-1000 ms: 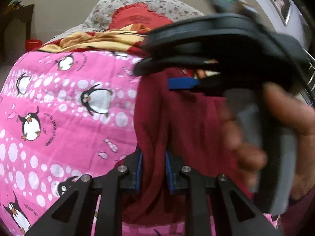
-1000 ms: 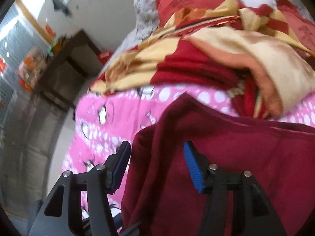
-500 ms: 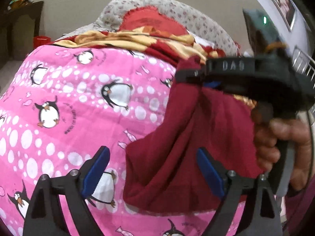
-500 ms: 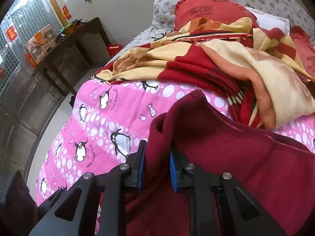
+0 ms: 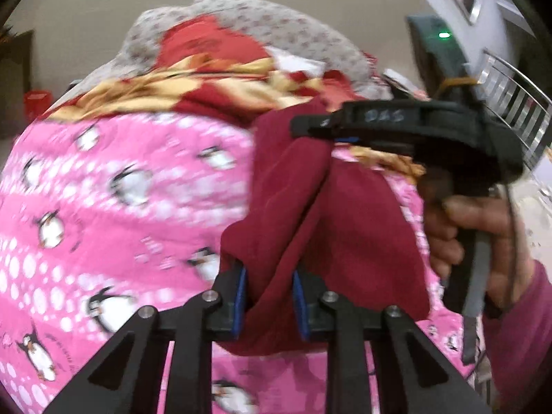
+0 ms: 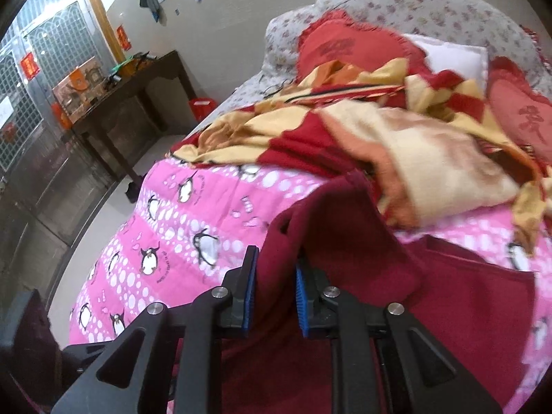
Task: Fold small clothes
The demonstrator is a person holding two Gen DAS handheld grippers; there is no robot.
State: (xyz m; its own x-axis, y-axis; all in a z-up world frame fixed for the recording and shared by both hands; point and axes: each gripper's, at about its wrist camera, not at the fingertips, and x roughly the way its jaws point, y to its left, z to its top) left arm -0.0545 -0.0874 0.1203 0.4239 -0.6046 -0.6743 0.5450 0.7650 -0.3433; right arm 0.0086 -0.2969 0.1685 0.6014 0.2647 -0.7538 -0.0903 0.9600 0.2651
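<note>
Pink penguin bedspread blurred, left gripper and right gripper each clenching maroon garment, its edges cut off.

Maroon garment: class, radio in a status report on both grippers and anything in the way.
Left gripper and right gripper: jaws just closed, both clamped on the maroon garment. Garment lifted off the pink penguin bedspread. Crumpled red-and-yellow blanket lies beyond.

Beige walls, a dark wooden table beside metal-grilled windows, pale floor.
</note>
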